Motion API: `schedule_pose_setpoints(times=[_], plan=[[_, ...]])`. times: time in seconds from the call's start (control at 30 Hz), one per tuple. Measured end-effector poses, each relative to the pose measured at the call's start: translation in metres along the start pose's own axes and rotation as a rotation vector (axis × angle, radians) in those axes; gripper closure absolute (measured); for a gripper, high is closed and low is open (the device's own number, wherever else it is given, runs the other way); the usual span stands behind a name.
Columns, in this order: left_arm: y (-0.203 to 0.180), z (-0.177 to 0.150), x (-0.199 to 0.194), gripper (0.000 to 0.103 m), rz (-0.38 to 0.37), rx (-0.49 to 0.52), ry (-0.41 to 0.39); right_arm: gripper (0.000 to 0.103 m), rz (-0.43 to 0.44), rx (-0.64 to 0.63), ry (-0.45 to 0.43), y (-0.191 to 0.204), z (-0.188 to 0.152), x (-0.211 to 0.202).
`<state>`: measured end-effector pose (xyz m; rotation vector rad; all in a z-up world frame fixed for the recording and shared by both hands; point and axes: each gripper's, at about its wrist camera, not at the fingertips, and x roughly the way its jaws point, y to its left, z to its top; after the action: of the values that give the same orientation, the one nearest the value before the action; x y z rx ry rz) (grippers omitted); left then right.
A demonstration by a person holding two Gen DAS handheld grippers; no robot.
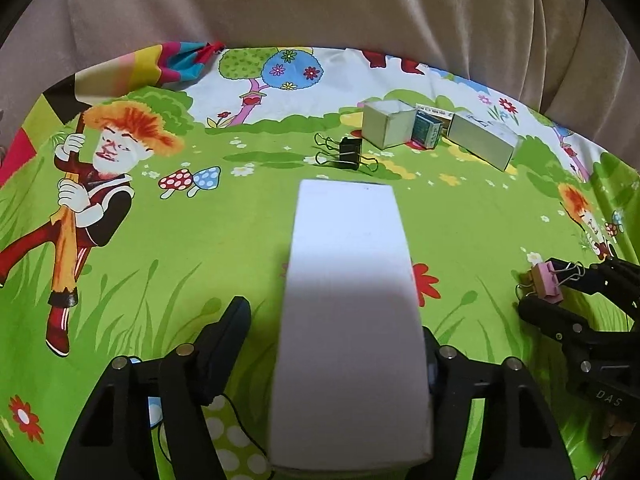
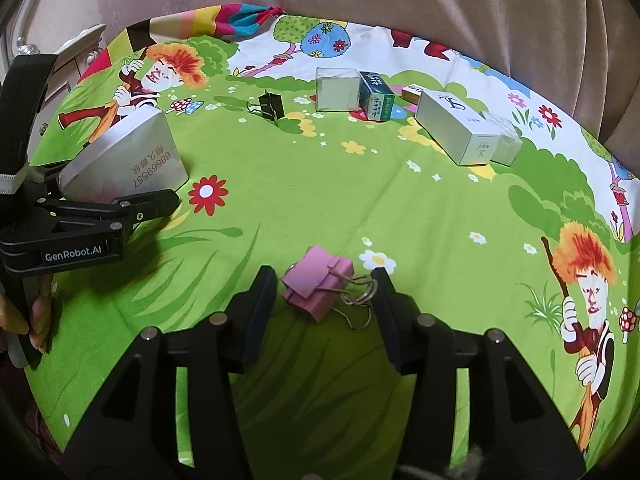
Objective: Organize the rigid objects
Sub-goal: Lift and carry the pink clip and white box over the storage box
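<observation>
A white box [image 1: 352,280] lies lengthwise between the fingers of my left gripper [image 1: 332,316]. The left finger stands a little off the box's side and the box hides the right pad, so the jaws are open around it. The right wrist view shows the same box [image 2: 128,156] tilted, with printed digits, above one left-gripper finger [image 2: 156,206]. My right gripper [image 2: 324,280] is open over a pink binder clip [image 2: 316,284] lying on the cloth. Its right finger touches the clip's wire handle. The left wrist view shows this clip [image 1: 546,284] between the right gripper's [image 1: 568,292] fingers.
A cartoon-print green cloth [image 2: 320,184] covers the table. A black binder clip [image 2: 272,106] lies toward the back. Behind it stand a pale cube box [image 2: 336,90], a green box [image 2: 376,96] and a long white box [image 2: 456,128]. Beige curtain hangs behind. A person's fingers [image 2: 40,320] show at left.
</observation>
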<state>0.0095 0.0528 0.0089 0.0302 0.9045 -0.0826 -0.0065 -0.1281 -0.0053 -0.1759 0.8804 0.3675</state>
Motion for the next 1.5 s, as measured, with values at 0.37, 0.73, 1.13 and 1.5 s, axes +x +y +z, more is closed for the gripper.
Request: schedule_pose_setpoints(times=[0.37, 0.73, 1.13, 1.5], plan=[[-0.025, -0.076, -0.077, 0.068, -0.121, -0.059, 0.009, 0.065, -0.032, 0.149, -0.185, 0.029, -0.064, -0.086], [-0.075, -0.045, -0.264, 0.067, -0.07, 0.096, -0.581, 0.065, -0.32, 0.12, -0.785, 0.052, -0.066, -0.287], [-0.086, -0.062, -0.336, 0.067, -0.042, 0.132, -0.781, 0.065, -0.39, -0.008, -1.007, 0.108, -0.072, -0.354], [-0.055, -0.081, -0.334, 0.067, 0.004, 0.09, -0.748, 0.065, -0.319, -0.017, -0.999, 0.119, -0.072, -0.356]])
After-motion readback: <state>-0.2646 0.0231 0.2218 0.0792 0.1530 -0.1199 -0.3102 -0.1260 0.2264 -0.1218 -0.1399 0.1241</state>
